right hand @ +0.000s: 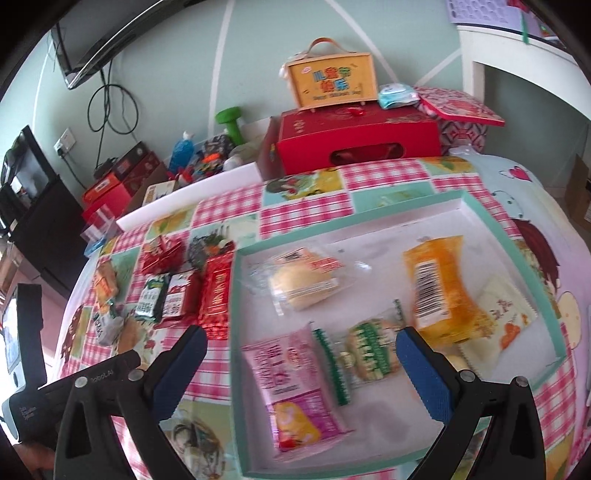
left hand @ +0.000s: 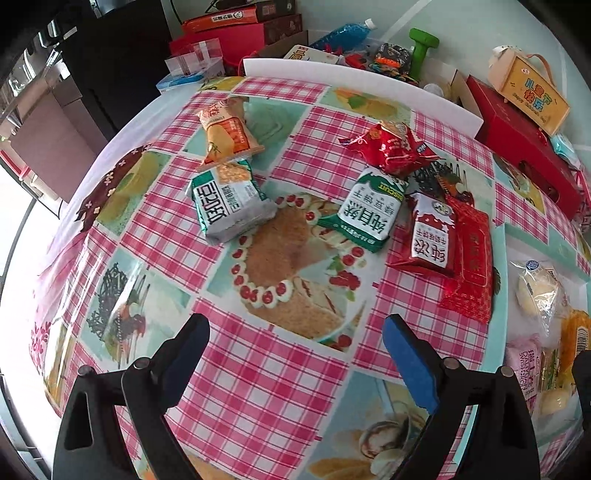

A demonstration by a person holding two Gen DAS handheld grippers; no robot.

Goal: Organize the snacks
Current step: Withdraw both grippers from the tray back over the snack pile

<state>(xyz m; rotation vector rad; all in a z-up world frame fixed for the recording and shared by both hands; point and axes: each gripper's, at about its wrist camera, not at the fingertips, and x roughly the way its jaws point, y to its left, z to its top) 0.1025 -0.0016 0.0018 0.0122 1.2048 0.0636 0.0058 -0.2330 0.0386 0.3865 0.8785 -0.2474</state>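
Several snack packets lie on the pink checked tablecloth [left hand: 258,387]: an orange one [left hand: 229,129], a grey-green one [left hand: 231,201], a crinkly red one [left hand: 391,147], a green-white biscuit pack [left hand: 369,210], a red-white pack [left hand: 428,236] and a flat red pack [left hand: 471,258]. My left gripper [left hand: 297,325] hangs open over bare cloth in front of them. My right gripper [right hand: 302,338] is open above the mint-rimmed tray [right hand: 513,236], holding nothing. The tray holds a bun packet [right hand: 306,284], an orange packet [right hand: 443,284], a pink packet [right hand: 291,387] and a green-striped cookie pack [right hand: 369,354].
A red gift box [right hand: 358,140] with a yellow handled box [right hand: 332,81] on top stands behind the table. A white board [left hand: 362,85] lines the far edge, with a green dumbbell [left hand: 421,48] and a blue bottle [left hand: 343,33] beyond. The tray's corner [left hand: 546,243] shows at the right.
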